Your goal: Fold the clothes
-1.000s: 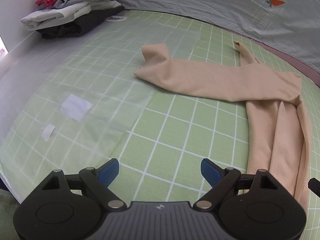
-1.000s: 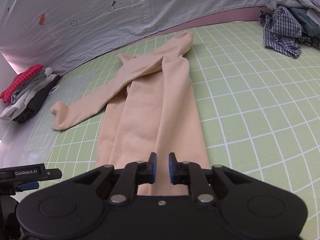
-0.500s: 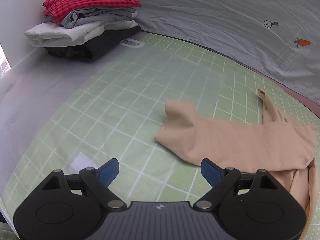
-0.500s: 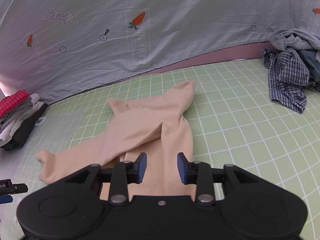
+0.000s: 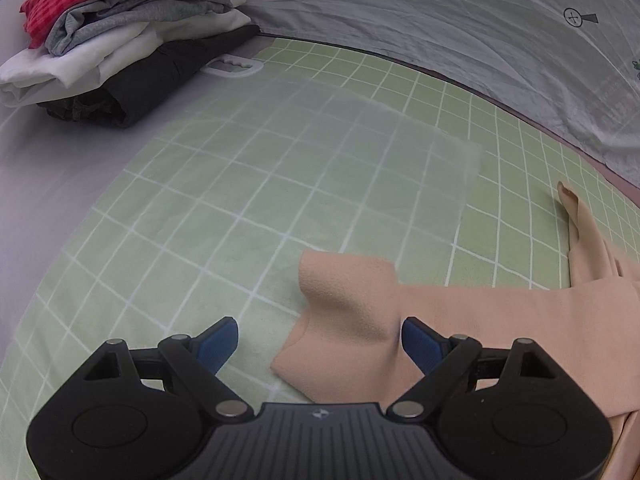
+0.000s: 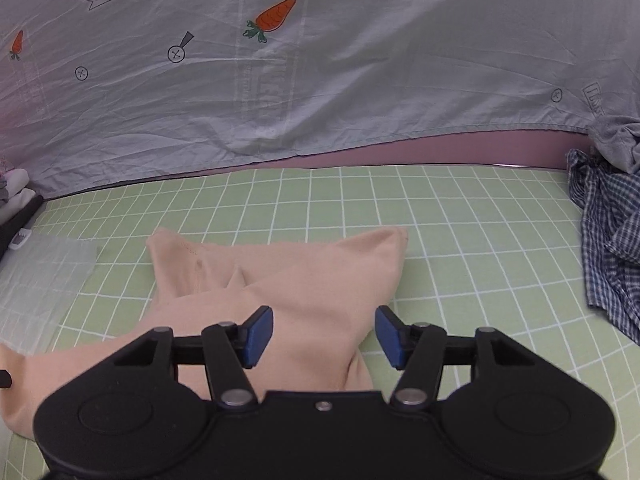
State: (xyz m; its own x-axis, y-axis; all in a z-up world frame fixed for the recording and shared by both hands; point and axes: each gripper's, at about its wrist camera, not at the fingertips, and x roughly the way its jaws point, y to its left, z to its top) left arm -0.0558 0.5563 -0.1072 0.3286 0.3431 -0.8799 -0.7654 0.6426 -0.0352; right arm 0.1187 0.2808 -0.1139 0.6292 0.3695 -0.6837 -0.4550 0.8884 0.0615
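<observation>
The beige garment (image 6: 280,280) lies partly folded on the green grid mat (image 6: 460,240); the left gripper (image 5: 320,338) hovers over its sleeve end, blue fingers (image 5: 218,338) spread wide, nothing pinched; the right gripper (image 6: 324,336) is opening above the garment's body, gripping nothing; 1 stack of folded clothes (image 5: 120,32) sits well apart.
</observation>
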